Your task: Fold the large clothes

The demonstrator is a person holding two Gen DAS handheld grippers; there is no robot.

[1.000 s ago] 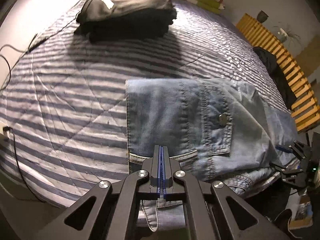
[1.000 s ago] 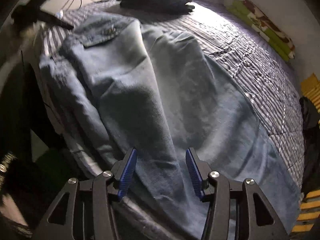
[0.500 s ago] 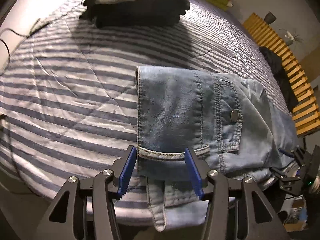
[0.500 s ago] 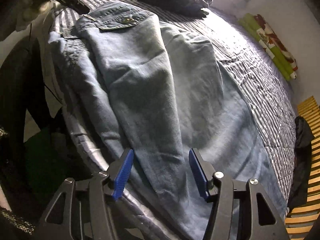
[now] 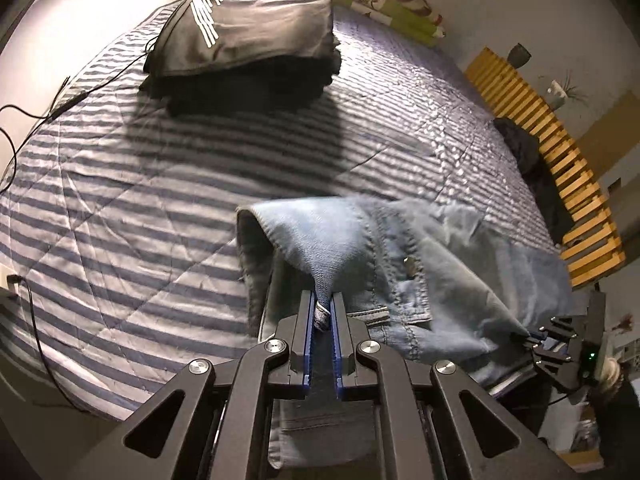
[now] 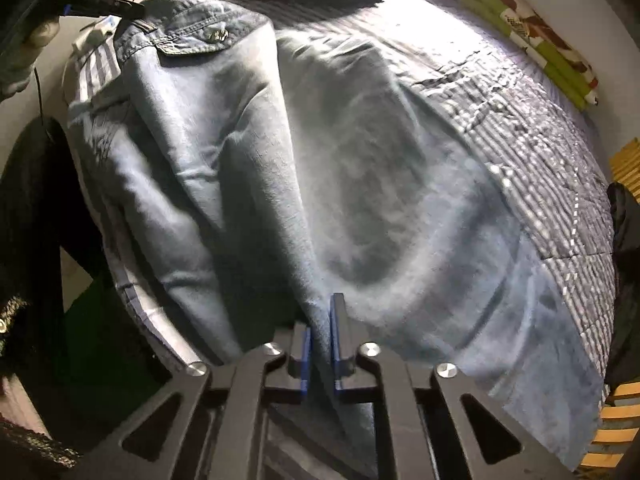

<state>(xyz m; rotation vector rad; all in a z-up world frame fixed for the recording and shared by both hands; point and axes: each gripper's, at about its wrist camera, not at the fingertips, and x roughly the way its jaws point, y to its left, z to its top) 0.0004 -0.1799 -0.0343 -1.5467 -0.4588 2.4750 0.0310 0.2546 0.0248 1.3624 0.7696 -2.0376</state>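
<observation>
Light blue jeans [image 5: 360, 248] lie along the near edge of a striped bed. My left gripper [image 5: 322, 312] is shut on the waistband end, which is lifted into a peak above the quilt. In the right wrist view the jeans [image 6: 320, 160] stretch away toward the back pocket at the far left. My right gripper [image 6: 320, 320] is shut on a pinched fold of the leg fabric. The right gripper [image 5: 540, 340] also shows at the lower right of the left wrist view, and the left gripper [image 6: 100, 0] at the upper left of the right wrist view.
A stack of folded dark clothes [image 5: 248, 52] sits at the far side of the striped quilt [image 5: 120, 208]. A yellow slatted frame [image 5: 552, 152] with a dark garment stands at the right. Cables [image 5: 24, 120] trail at the left edge. Green patterned fabric [image 6: 532, 32] lies by the wall.
Both grippers were open half a second ago and have shut on the jeans. The waistband end has risen off the quilt in the left gripper.
</observation>
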